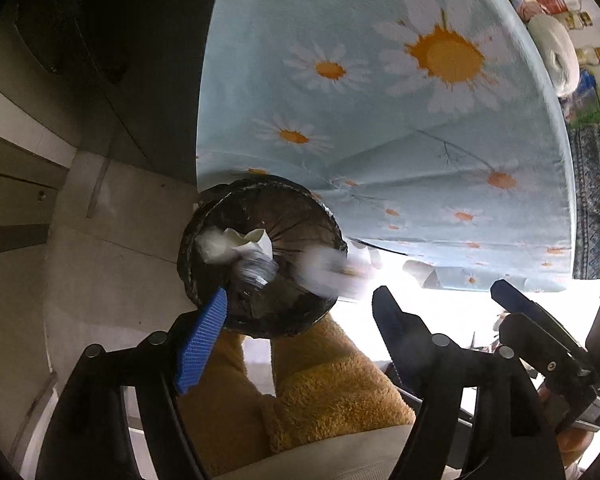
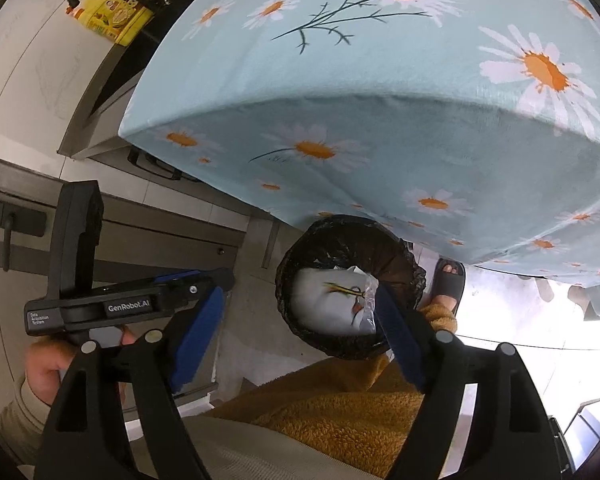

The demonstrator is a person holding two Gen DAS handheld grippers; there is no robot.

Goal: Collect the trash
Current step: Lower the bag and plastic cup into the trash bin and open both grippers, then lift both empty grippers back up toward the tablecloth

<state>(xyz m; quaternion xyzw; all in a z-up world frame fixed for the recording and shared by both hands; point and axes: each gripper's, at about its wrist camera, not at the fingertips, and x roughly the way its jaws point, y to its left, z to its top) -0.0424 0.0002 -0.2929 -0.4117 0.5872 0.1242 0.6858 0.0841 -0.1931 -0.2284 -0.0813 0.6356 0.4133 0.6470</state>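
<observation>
A round bin with a black liner (image 1: 260, 200) stands on the floor by the corner of the table. Crumpled white paper (image 1: 230, 244) and a clear plastic piece (image 1: 256, 274) lie inside it. A blurred white scrap (image 1: 326, 272) shows over its right rim. My left gripper (image 1: 300, 318) hangs open above the bin with nothing between its pads. In the right wrist view the bin (image 2: 340, 236) holds a white printed wrapper (image 2: 332, 300). My right gripper (image 2: 298, 320) is open over it, its right pad (image 2: 398, 340) in front of the wrapper.
The table wears a light blue daisy cloth (image 1: 380, 112) (image 2: 380, 80) that hangs beside the bin. A person's mustard fleece legs (image 2: 340, 412) and slippered foot (image 2: 448, 280) stand close to the bin. Steel cabinets (image 2: 140, 232) line the left; a yellow bottle (image 2: 112, 12) sits beyond.
</observation>
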